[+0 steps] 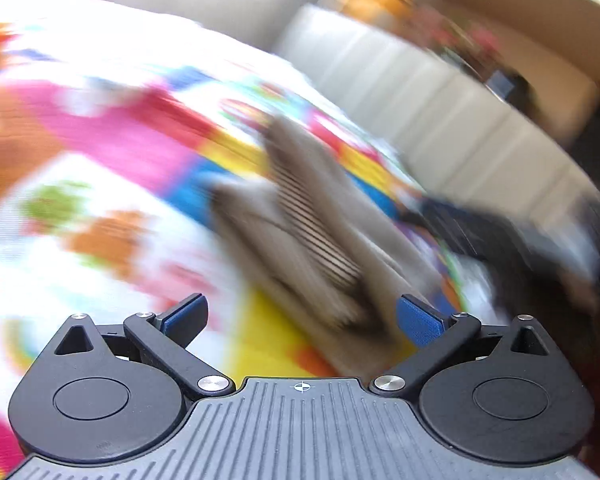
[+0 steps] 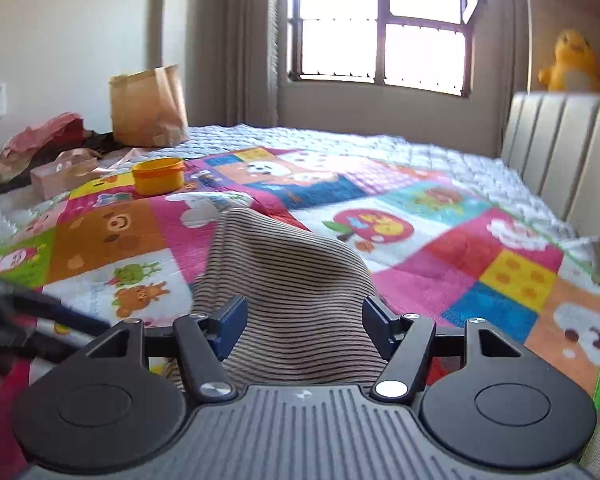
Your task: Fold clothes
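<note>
I have both grippers over the bed, above the bright patchwork quilt (image 2: 440,216). The striped garment (image 2: 288,292) lies bunched in a hump on the quilt, directly ahead of my right gripper (image 2: 304,320), whose blue-padded fingers stand wide apart on either side of the cloth without pinching it. My left gripper (image 1: 302,318) is also spread wide and grips nothing; its view is badly smeared, but I can make out the same striped cloth (image 1: 312,232) ahead of it. Farther back on the quilt sits a yellow tub (image 2: 158,176), with a brown paper bag (image 2: 148,106) behind it and a heap of pink and dark items (image 2: 48,148) at the far left. A padded headboard (image 2: 564,152) lines the right side.
</note>
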Tool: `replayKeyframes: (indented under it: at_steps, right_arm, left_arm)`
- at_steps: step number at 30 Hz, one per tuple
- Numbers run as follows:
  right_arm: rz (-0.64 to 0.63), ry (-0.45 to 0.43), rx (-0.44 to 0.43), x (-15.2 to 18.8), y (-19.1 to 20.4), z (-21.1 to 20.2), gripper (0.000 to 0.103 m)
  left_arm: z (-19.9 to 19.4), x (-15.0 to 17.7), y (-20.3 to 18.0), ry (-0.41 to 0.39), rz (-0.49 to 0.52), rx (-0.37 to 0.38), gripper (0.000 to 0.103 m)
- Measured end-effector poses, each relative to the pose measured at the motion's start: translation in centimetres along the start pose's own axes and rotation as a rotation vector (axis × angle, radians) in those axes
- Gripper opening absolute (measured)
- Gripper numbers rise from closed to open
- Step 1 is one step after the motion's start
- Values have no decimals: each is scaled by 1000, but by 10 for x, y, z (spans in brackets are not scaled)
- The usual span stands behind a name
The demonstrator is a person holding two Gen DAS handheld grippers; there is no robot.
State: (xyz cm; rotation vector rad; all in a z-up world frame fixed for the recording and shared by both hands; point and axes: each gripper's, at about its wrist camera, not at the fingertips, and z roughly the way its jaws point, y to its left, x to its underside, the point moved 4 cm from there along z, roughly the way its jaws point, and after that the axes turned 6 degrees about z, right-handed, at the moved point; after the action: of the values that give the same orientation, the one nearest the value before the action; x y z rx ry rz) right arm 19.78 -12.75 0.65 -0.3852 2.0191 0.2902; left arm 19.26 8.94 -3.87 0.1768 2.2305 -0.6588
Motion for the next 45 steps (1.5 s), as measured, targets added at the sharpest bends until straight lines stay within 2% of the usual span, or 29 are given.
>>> replayKeyframes:
  at_steps: [2,4,5,6,9,11,14,17,19,20,21,22,23,24,26,29,32,34,36,38,42,45]
  right_arm:
    - [-96,-60,29,7,34,-8,64]
    - [-121,-55,25,15,59,-1,64]
    - [-134,-45,38,19,68,6,64]
    - [-149,-36,52,24,76,12,64]
    - [-251,-59,198,38,84,25,62]
    - [-231,-65,237,39,75,22,62]
    - [-199,-60,277,42,63,19,62]
    - [-261,-16,239,49,64,32,63]
    - [-336,-27,230,53,69,35,60]
    - [-361,-38,218,51,68,33,53]
    - [-380,-47,216,46,64,30,34]
    - [-396,-61,225,41,59,25,25]
    - [-416,-75,232,37,54,19,22]
    - [-436,-88,237,32,48,12,21]
    - [-473,-99,187,24,43,-4,19]
    - [-496,-100,96,13,59,-28,18]
    - [-605,-41,38,32,97,-27,18]
    - [-676,15,38,58,119,-14,18]
    - [-772,11,71,83,135,-3,19]
    - [-821,-10,99,92,146,-1,20]
    - [-723,29,82,77,143,2,21]
    - [-576,57,41,55,132,1,22]
  left_arm:
    - [-6,-4,15,-42,-63,-95,103]
    - [-11,-8,31,-84,-127,-190,103]
    - [-12,-9,37,-86,-149,-208,103]
    - [-10,-8,39,-76,-161,-209,103]
    - [-6,0,46,-55,-174,-206,103]
    - [-8,7,51,-59,-175,-199,103]
    - [-11,15,58,-67,-179,-191,103]
    - [-11,16,58,-80,-180,-184,103]
    - [-11,17,59,-87,-174,-174,103]
    - [-12,18,60,-91,-175,-166,103]
    - [-13,18,61,-96,-179,-157,103]
    - [-13,19,63,-101,-184,-149,103]
    - [-13,19,64,-105,-190,-142,103]
    - [-14,20,65,-110,-195,-135,103]
    - [-14,20,65,-114,-195,-133,103]
    - [-14,21,62,-117,-182,-138,103]
    - [-18,15,63,-105,-202,-127,103]
    - [-28,5,63,-116,-230,-93,103]
    - [-40,-7,59,-138,-237,-48,103]
    - [-49,-26,44,-170,-182,12,103]
    - [-47,-62,-3,-195,-22,134,103]
    - [-29,-79,-30,-172,70,156,103]
